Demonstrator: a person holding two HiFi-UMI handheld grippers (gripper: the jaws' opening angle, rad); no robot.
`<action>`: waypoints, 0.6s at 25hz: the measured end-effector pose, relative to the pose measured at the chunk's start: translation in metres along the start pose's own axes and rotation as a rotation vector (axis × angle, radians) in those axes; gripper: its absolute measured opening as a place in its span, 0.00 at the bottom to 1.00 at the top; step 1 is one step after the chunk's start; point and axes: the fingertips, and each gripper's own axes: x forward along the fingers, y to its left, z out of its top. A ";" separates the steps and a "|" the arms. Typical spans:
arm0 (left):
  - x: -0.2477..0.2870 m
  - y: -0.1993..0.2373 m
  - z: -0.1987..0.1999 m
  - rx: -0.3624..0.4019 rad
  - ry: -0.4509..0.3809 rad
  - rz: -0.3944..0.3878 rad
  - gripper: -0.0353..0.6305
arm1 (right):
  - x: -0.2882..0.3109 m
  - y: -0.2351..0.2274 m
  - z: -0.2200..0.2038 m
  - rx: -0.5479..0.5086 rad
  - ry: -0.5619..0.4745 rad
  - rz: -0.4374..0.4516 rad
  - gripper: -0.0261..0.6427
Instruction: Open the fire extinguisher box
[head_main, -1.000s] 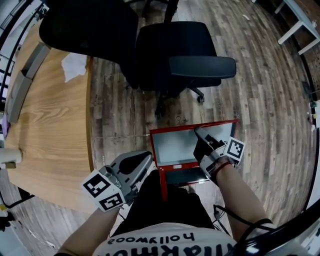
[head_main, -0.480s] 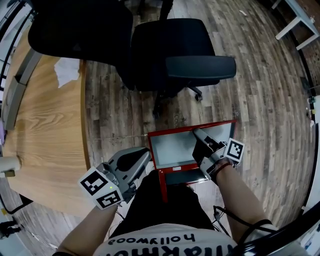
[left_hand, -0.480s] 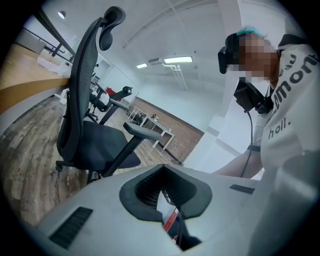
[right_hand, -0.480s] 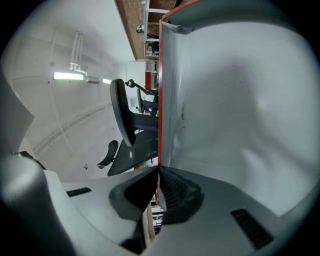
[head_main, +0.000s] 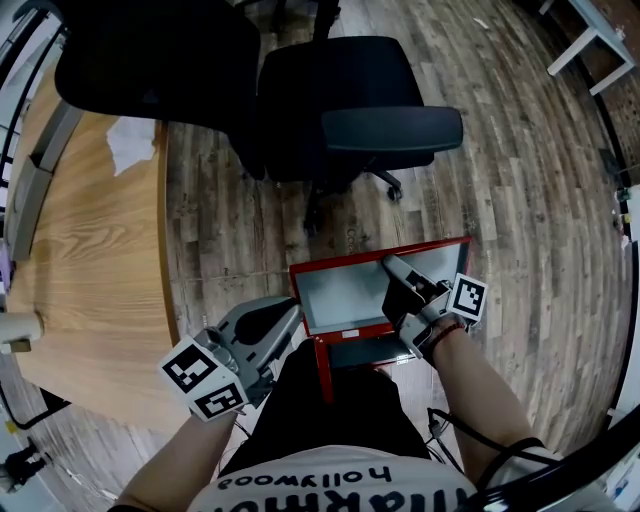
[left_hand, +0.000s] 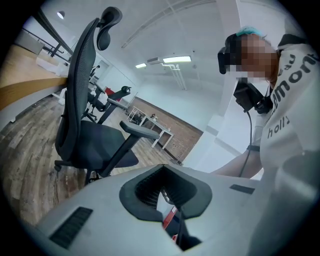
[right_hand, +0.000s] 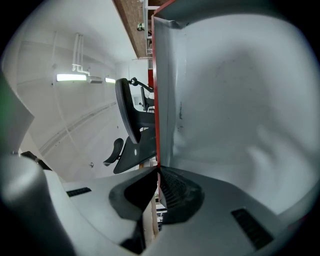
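While the right gripper (head_main: 388, 262) stays clamped on the door (head_main: 335, 292) of the fire extinguisher box (head_main: 322, 368), its jaws are all but together, w/ only the door's thin red-rimmed edge pinched btwn them. The right gripper view shows that edge running straight down into the pads, grey inner face to one side.

Vs a sec ago, little has changed. The gripper tip and the door's free edge sit a touch further left in the head view, and some of that may be head motion only. The door is swung well clear, its grey inside turned up toward the camera, and the box's dark interior is exposed below it, by the person's legs. Judgement: the opening is approx done. What's left is easing the door to its stop and letting go w/o it dropping back.

The left gripper (head_main: 292, 318) has its jaws together on nothing. It's held low just beside the box's left side, off the door.

The box stands on the plank floor (head_main: 520, 200) right in front of the person. An office chair (head_main: 340, 100) is beyond it, and a wooden desk (head_main: 90, 240) is off to the left.
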 end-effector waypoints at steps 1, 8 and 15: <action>0.000 -0.002 0.000 0.004 -0.002 -0.001 0.06 | -0.001 0.000 -0.001 0.002 0.001 -0.003 0.07; -0.006 -0.018 0.000 0.020 -0.022 0.009 0.06 | -0.012 0.006 -0.005 -0.009 0.010 -0.004 0.07; -0.019 -0.039 -0.007 0.033 -0.043 0.027 0.06 | -0.030 0.015 -0.012 -0.044 0.017 -0.010 0.07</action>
